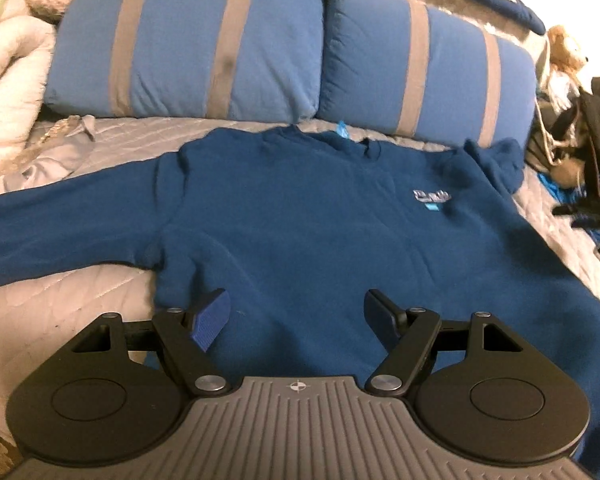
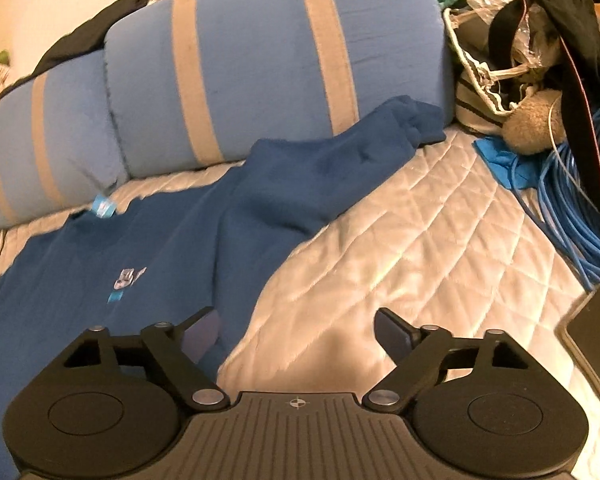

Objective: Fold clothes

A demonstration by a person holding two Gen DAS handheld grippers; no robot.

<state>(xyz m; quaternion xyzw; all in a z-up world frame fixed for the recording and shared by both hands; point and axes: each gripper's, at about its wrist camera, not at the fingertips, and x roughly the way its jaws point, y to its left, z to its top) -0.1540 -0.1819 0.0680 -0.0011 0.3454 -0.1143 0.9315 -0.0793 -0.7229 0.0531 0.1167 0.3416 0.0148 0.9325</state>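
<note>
1. Sweatshirt (image 1: 300, 232), dark blue, spread flat and front-up on quilted grey bedspread (image 2: 420, 232), neckline towards two striped blue pillows (image 1: 188, 48); small pale logo (image 1: 432, 197) on chest.
2. Folding not yet begun, judging by layout: body lying open, no panel turned over. One sleeve (image 1: 60, 232) stretched straight out across the bed in left wrist view; other sleeve (image 2: 340, 148) angled up, its cuff bunched against a pillow in right wrist view. Left to do, probably: both sleeves brought in, then body folded.
3. Left gripper (image 1: 296, 312) over lower part of sweatshirt, jaws parted wide, nothing between them, fabric visible in the gap.
4. Right gripper (image 2: 296, 328) over sweatshirt's side edge, jaws likewise parted and holding nothing; one finger above blue fabric, the other above bare bedspread.
5. Surroundings: rumpled pale blanket (image 1: 8, 92) and crumpled grey cloth (image 1: 56, 152) at one side; coiled blue cable (image 2: 572, 216), dark bags (image 2: 560, 8) and soft toy (image 1: 568, 52) crowding the other side.
6. Obstacles, as a judgement: pillows pressing on bunched cuff; clutter limiting room beside that sleeve.
</note>
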